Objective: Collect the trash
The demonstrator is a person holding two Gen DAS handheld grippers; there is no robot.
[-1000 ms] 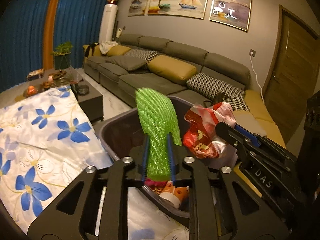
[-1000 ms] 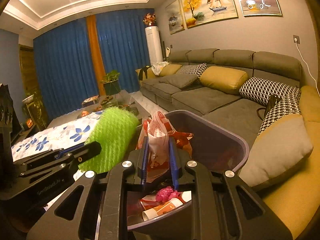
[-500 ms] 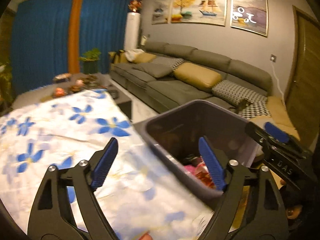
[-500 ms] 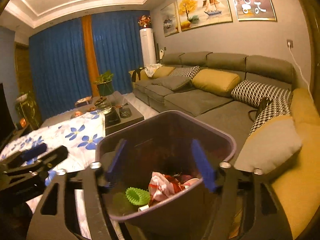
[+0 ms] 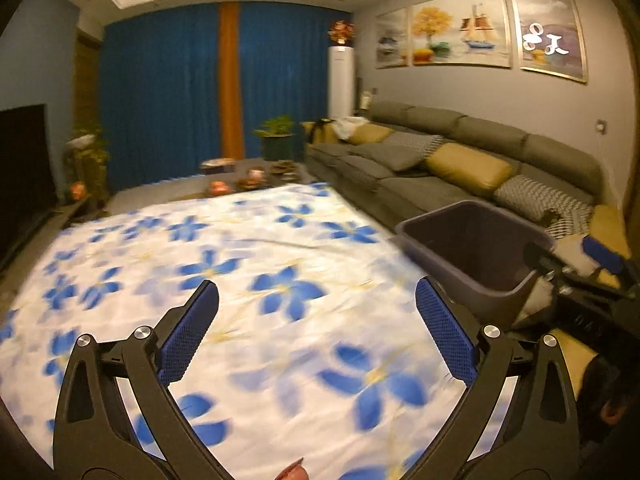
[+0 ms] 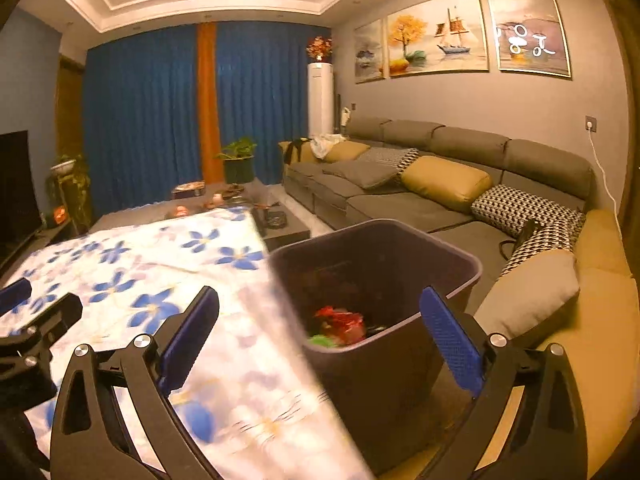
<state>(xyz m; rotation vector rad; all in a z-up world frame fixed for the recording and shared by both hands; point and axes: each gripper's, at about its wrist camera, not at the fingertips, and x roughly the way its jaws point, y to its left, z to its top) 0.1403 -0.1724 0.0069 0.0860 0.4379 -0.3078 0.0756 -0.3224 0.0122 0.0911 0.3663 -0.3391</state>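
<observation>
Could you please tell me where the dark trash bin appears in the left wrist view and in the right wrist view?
Left wrist view: the trash bin sits at the right, beyond the right fingertip, beside the floral cloth.
Right wrist view: the bin is at centre-right between the open fingers, red and green trash inside.
Shared landmark: the sailboat painting.

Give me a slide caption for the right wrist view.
Open right gripper above the dark bin holding red wrapper and green trash.
</observation>
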